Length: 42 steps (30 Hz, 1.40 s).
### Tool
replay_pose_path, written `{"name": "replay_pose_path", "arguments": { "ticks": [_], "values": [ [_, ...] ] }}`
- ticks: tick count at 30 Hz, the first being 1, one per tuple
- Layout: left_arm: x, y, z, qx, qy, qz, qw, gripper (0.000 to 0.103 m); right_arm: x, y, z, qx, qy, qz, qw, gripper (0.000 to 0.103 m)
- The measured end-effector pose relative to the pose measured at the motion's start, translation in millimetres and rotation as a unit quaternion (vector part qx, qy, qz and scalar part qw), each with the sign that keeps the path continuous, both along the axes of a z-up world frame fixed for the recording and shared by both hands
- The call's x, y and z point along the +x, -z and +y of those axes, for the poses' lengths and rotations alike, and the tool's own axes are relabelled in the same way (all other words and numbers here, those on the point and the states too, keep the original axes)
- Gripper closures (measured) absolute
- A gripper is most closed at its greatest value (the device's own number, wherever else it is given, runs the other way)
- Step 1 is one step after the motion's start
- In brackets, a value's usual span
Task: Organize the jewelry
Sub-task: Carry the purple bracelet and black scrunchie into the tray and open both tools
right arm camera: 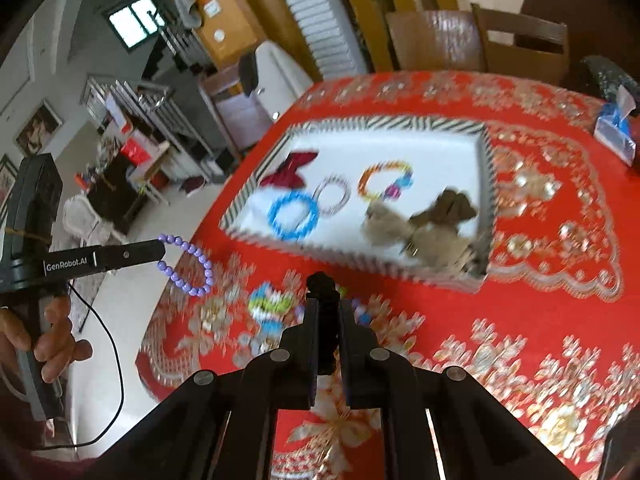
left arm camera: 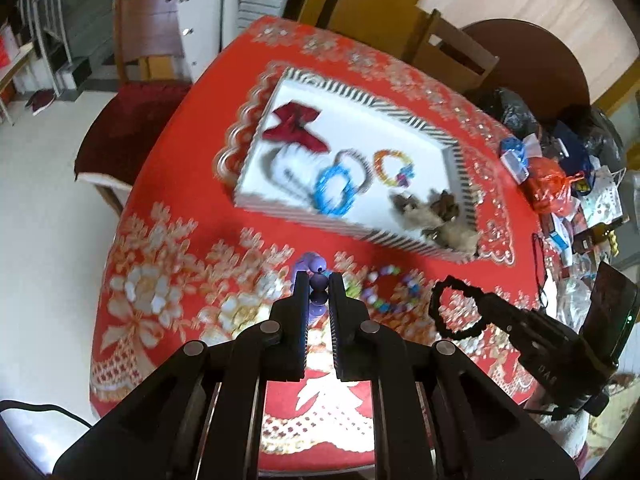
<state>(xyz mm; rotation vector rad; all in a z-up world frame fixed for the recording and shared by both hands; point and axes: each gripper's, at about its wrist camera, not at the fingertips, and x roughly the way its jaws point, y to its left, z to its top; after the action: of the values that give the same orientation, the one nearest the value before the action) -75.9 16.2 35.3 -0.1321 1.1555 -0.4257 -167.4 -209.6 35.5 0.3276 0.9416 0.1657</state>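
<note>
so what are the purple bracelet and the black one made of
Purple bracelet: round glossy beads, likely plastic or glass, with bright highlights on each. Black bracelet: matte with a bumpy outline and no shine; dull beads or fabric, too blurred to tell.

Left gripper (left arm camera: 319,280) is clamped on purple beads (right arm camera: 188,264), reaching toward 12 o'clock. Right gripper (right arm camera: 329,306), at its 3 o'clock, pinches a black bracelet (left arm camera: 456,308), likewise raised.

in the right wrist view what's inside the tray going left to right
red bow → blue bracelet → silver bracelet → orange multicolour bracelet → brown furry hair clips, all lying in the striped tray.
</note>
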Motion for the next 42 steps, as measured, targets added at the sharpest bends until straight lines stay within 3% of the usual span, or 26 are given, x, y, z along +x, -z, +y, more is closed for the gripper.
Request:
{"name": "replay_pose_path", "arguments": {
  "ticks": [5, 12, 25, 28, 31, 37, 42],
  "values": [
    [19.4, -15.3, -18.6, 0.013, 0.013, -0.033, 0.9993, 0.095, 23.7, -7.0, -16.2, -0.003, 0.015, -0.008, 1.0, 0.095],
    [66.6, -12.4, -54.7, 0.021, 0.029, -0.033, 0.9988, 0.095, 78.7, -3.2, -38.6, -0.01, 0.029, 0.0, 1.0, 0.095],
    [163.8, 9.6, -136.8, 0.04, 0.072, -0.026, 0.9963, 0.095, 170.1, 41.1, -82.3, -0.003, 0.078, 0.054, 0.996, 0.095],
    [184.5, 19.7, -150.8, 0.032, 0.081, -0.014, 0.9961, 0.095, 185.2, 56.2, -91.2, -0.02, 0.088, 0.074, 0.993, 0.095],
    [202.9, 37.5, -157.0, 0.048, 0.079, -0.009, 0.9956, 0.095, 197.0, 67.9, -95.0, -0.047, 0.091, 0.089, 0.991, 0.095],
    [226.9, 81.0, -142.5, 0.091, 0.051, 0.021, 0.9943, 0.095, 214.8, 84.8, -98.0, -0.092, 0.091, 0.104, 0.986, 0.095],
    [231.7, 96.1, -130.1, 0.102, 0.038, 0.028, 0.9937, 0.095, 220.9, 90.5, -95.0, -0.123, 0.083, 0.107, 0.983, 0.095]
  ]
}}
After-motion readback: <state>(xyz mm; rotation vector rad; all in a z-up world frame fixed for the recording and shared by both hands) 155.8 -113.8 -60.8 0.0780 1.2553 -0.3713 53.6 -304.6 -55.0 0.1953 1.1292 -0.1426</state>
